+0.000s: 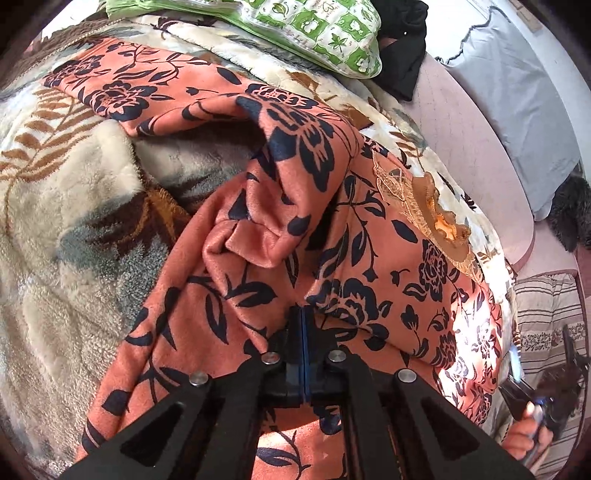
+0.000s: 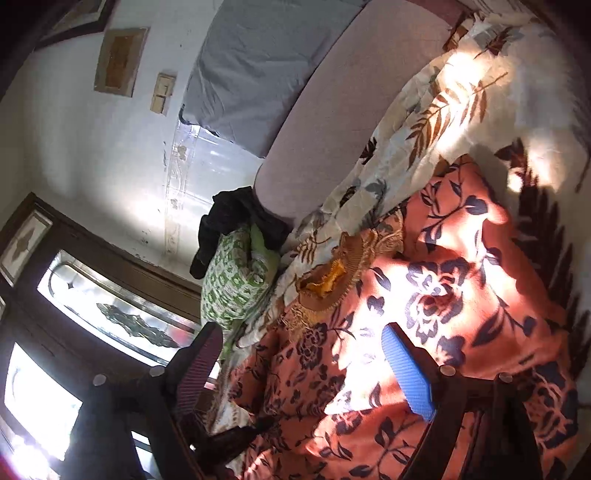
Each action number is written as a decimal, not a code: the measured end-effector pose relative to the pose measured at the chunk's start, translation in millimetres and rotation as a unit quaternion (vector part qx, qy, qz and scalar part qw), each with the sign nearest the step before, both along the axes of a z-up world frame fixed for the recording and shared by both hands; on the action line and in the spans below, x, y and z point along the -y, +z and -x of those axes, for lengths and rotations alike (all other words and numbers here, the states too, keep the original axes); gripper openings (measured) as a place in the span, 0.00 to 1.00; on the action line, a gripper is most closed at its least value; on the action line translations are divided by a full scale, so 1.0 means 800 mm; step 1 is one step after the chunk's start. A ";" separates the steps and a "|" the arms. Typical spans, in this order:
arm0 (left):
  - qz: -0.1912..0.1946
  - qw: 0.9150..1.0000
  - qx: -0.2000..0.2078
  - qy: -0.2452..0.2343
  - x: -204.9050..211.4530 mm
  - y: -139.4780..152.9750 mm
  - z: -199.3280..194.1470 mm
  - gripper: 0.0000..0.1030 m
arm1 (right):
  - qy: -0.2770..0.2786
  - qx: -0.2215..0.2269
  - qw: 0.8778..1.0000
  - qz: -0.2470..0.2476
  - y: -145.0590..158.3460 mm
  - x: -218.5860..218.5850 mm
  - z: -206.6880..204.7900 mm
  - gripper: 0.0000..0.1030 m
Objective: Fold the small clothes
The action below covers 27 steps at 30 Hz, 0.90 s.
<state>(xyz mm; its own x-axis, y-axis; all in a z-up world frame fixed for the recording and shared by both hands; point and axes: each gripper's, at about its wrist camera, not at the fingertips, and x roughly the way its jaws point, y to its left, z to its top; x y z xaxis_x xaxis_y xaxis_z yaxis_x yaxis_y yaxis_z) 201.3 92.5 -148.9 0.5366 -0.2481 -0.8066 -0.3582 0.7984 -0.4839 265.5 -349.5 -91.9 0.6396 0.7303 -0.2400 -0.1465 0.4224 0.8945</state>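
Note:
An orange garment with a dark floral print lies on a plush leaf-patterned blanket. It has a brown lace collar. My left gripper is shut on a raised fold of the garment, and a sleeve trails to the far left. In the right wrist view the same garment lies under my right gripper, which is open and empty above it. One finger has a blue pad, the other a reddish pad. The collar lies just beyond.
A green-and-white patterned pillow and a black cloth lie at the blanket's far end. A pinkish mattress edge and a grey pillow run along the right. The wall and a dark door show in the right wrist view.

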 end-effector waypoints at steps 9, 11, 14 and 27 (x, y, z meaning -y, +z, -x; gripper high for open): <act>0.013 0.994 0.106 0.038 -0.123 0.067 0.051 0.87 | 0.039 -0.019 0.995 0.092 0.017 -0.060 0.000 0.93; 0.049 0.990 0.104 0.079 -0.184 0.060 0.044 0.87 | 0.050 -0.021 0.992 0.111 0.011 -0.063 0.040 0.93; 0.114 0.977 0.098 0.150 -0.269 0.034 0.021 0.85 | 0.061 -0.045 0.987 0.145 -0.021 -0.068 0.092 0.93; 0.039 0.971 0.019 0.236 -0.351 -0.004 -0.058 0.12 | 0.058 -0.025 0.982 0.180 -0.053 -0.076 0.136 0.93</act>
